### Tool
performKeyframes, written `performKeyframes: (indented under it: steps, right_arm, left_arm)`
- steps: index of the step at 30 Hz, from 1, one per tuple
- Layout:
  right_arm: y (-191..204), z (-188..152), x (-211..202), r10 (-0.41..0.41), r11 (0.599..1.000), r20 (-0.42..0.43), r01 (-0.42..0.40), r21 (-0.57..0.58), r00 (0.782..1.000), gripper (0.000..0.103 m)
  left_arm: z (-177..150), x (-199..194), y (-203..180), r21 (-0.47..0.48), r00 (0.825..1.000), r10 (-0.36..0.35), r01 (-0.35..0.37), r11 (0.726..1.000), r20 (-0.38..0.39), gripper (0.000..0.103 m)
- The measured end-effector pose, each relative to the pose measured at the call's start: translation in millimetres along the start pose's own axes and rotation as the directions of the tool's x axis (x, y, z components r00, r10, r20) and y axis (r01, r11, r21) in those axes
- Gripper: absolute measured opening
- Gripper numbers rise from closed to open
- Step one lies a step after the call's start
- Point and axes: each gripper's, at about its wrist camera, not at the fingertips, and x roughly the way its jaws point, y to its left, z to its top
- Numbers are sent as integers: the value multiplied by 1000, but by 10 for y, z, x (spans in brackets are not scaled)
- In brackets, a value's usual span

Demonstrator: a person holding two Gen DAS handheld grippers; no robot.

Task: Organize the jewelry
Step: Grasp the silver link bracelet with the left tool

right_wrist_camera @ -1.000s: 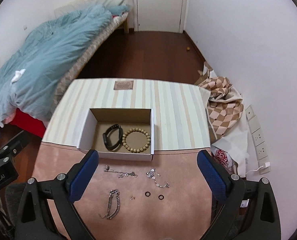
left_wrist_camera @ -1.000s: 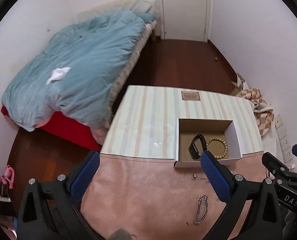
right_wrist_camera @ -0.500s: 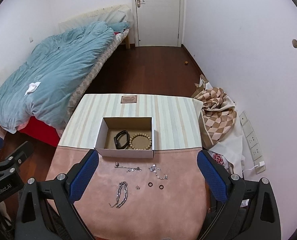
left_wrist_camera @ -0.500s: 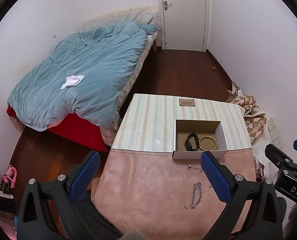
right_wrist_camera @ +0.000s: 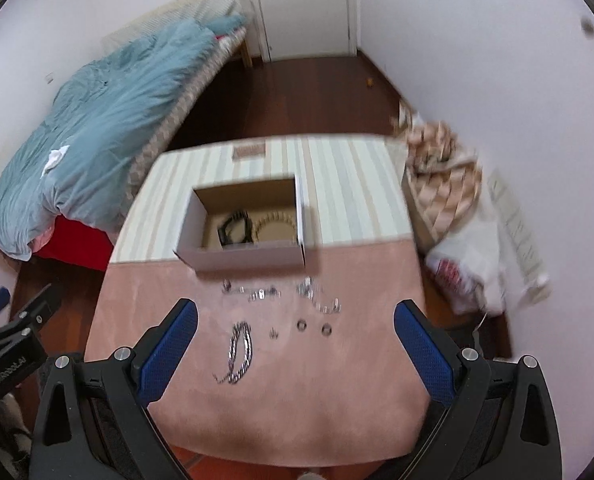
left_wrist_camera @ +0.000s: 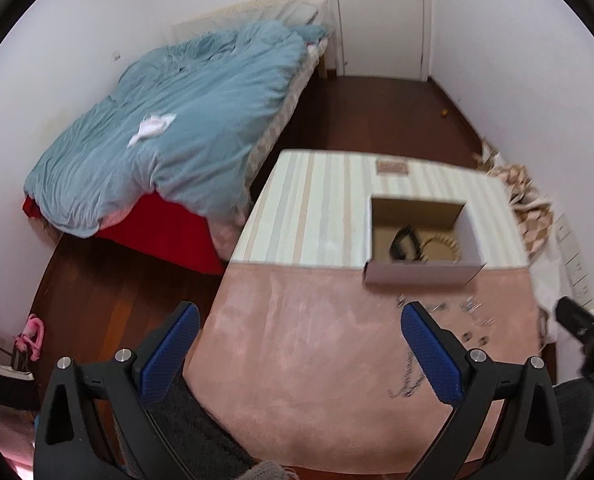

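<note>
Both grippers hang above the near edge of the bench (right_wrist_camera: 337,408), well clear of anything. Left gripper (left_wrist_camera: 297,352) spread wide, nothing between the blue pads; right gripper (right_wrist_camera: 295,344) likewise wide apart and empty. The cardboard box (right_wrist_camera: 243,258) sits where the pink cloth (right_wrist_camera: 297,400) meets the striped cloth (right_wrist_camera: 337,184); inside it, a black band (right_wrist_camera: 235,230) beside a beaded bracelet (right_wrist_camera: 277,228). Loose pieces lie on the pink cloth in front of the box: a silver chain bracelet (right_wrist_camera: 239,354) nearest the right gripper, two small dark rings (right_wrist_camera: 314,327) side by side, a tiny stud (right_wrist_camera: 273,333) between chain and rings, and two thin silver chains (right_wrist_camera: 289,294) just before the box wall. Both views are smeared, so fine detail is uncertain. Risks as I judge them: the rings and stud are small and flat, and broad pads could easily close on cloth instead, bunching it and scattering the neighbours. The chain bracelet is limp; pinched at one end it would likely dangle and could catch the box rim or slip out. The thin chains lie close together and might tangle or lift as a pair. The box looks light and a nudge could shove it back across the stripes. Anything flicked off the right side may be lost in the clutter on the floor (right_wrist_camera: 317,92).
</note>
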Motion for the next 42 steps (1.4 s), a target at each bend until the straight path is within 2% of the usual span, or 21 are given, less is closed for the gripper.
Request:
performKeyframes:
  steps: [4, 6, 7, 8, 10, 15, 18, 20, 22, 24, 27, 29, 33, 38, 40, 42]
  right_arm:
    - [-271, -195, 425, -9, 998, -86, 14, 65, 996, 99]
    - [-387, -279, 625, -9, 996, -127, 20, 89, 992, 91]
    - [-446, -320, 732, -5, 994, -153, 21, 103, 988, 81]
    - [-502, -370, 848, -5, 993, -182, 26, 116, 983, 75]
    - [-587, -443, 990, -12, 992, -207, 38, 123, 978, 71]
    - [-741, -578, 1271, -31, 989, -257, 67, 132, 966, 68]
    - [-813, -607, 1358, -35, 987, -274, 76, 142, 961, 68]
    - [-855, -611, 1397, -33, 985, -279, 78, 152, 960, 68]
    - [-876, -598, 1411, -36, 985, -281, 82, 155, 959, 68]
    - [-895, -583, 1430, -37, 984, -281, 84, 158, 959, 68]
    - [-912, -559, 1466, -37, 983, -281, 85, 162, 959, 68]
    - [-913, -547, 1500, -40, 982, -286, 90, 163, 957, 68]
    - [-917, -532, 1564, -33, 982, -296, 87, 169, 955, 68]
    - [-861, -485, 1565, -11, 983, -288, 64, 174, 958, 63]
    - [-837, -466, 1547, 7, 982, -278, 45, 181, 960, 63]
    - [-813, -446, 1536, 15, 983, -267, 35, 181, 964, 63]
  left_arm:
    - [-227, 392, -66, 29, 995, 49, -47, 998, -88, 103]
    - [-337, 595, -130, 41, 990, 48, -43, 998, -135, 103]
    - [-366, 666, -156, 47, 987, 47, -40, 998, -151, 103]
    - [-412, 764, -217, 58, 984, 35, -25, 998, -174, 103]
    - [-485, 921, -336, 72, 977, 4, 12, 997, -215, 103]
    - [-634, 1269, -696, 92, 941, -106, 142, 986, -320, 101]
    - [-648, 1436, -883, 109, 921, -140, 191, 975, -363, 83]
    - [-625, 1548, -1003, 122, 906, -162, 226, 967, -390, 80]
    - [-605, 1615, -1092, 136, 902, -174, 244, 960, -396, 72]
    - [-581, 1693, -1185, 151, 895, -180, 260, 954, -409, 68]
    - [-579, 1782, -1319, 188, 888, -184, 284, 940, -422, 48]
    - [-571, 1774, -1394, 211, 893, -199, 303, 929, -404, 41]
    - [-573, 1728, -1514, 249, 893, -230, 342, 906, -387, 6]
    - [-498, 1756, -1289, 140, 866, -295, 377, 916, -404, 6]
    - [-445, 1732, -1095, 87, 862, -324, 385, 919, -391, 6]
    - [-396, 1659, -950, 54, 868, -335, 379, 924, -367, 6]
